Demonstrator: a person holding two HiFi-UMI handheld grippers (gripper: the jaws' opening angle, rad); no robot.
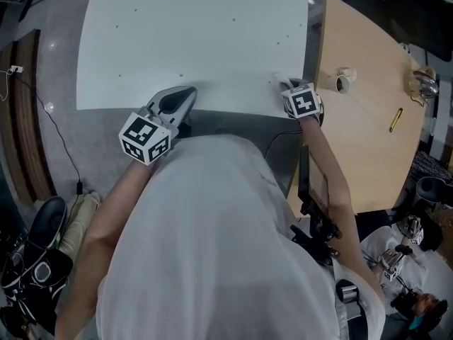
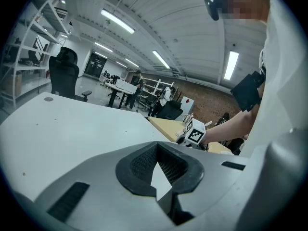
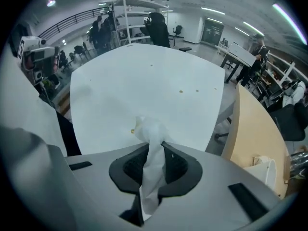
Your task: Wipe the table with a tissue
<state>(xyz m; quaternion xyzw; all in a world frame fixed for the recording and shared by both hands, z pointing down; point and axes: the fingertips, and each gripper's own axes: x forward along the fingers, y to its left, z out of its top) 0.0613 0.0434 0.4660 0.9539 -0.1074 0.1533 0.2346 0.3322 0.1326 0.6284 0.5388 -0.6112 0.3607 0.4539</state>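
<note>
The right gripper (image 3: 155,152) was clenched on the tissue (image 3: 151,129); the sheet ran as a twisted strip between the two black pads and bunched into a small wad just past the tips; the gripper pointed steeply down at the near right corner of the white table (image 3: 144,76), and the wad sat at the tabletop there, though whether it truly pressed on the surface could not be told from either view; a tiny yellowish speck (image 3: 133,131) lay on the table just left of the wad, and a few darker dots (image 3: 181,91) were scattered further out; the left gripper (image 2: 158,163) was at the table's near edge, well apart from the right one, aimed slightly downward across the top; its jaws were drawn together with nothing in them, only a thin wedge of white table showing between the pads; in its view the right gripper's marker cube (image 2: 195,132) showed off to the right; a wooden table (image 1: 361,147) stood just beside the white one on the right, bearing a roll of tape (image 1: 345,82) and a yellow stick (image 1: 396,120), well apart from each other; the person in a white shirt (image 1: 212,246) leaned over the near edge between the two grippers; a black chair (image 2: 65,73) stood beyond the table
</note>
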